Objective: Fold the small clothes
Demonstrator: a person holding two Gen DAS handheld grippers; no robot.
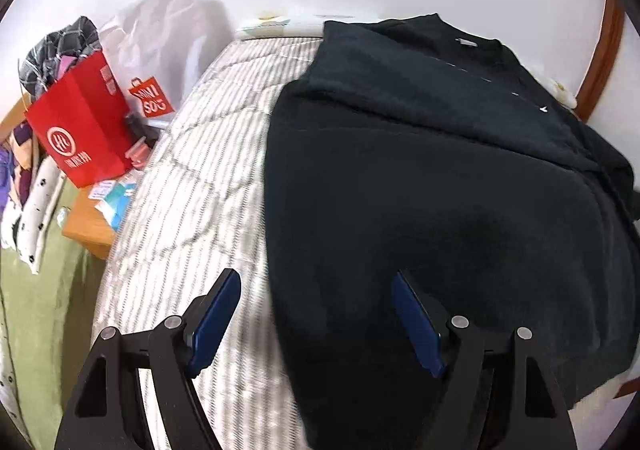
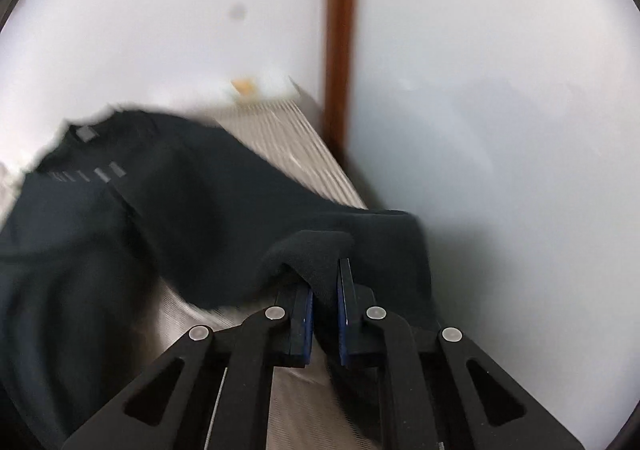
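Note:
A black shirt (image 1: pixel 440 170) lies spread on a bed with a striped grey-white cover (image 1: pixel 200 170), its neck with a white label at the far end. My left gripper (image 1: pixel 316 290) is open and empty, hovering over the shirt's near left edge. In the right wrist view my right gripper (image 2: pixel 325 290) is shut on a fold of the black shirt (image 2: pixel 180 210) and holds that part lifted above the bed cover (image 2: pixel 288 138). The right wrist view is blurred.
A red paper bag (image 1: pixel 80 130) and a white bag (image 1: pixel 156 46) stand on a wooden nightstand (image 1: pixel 86 226) left of the bed. A white wall is behind. A brown wooden post (image 2: pixel 340 38) stands at the bed's right side.

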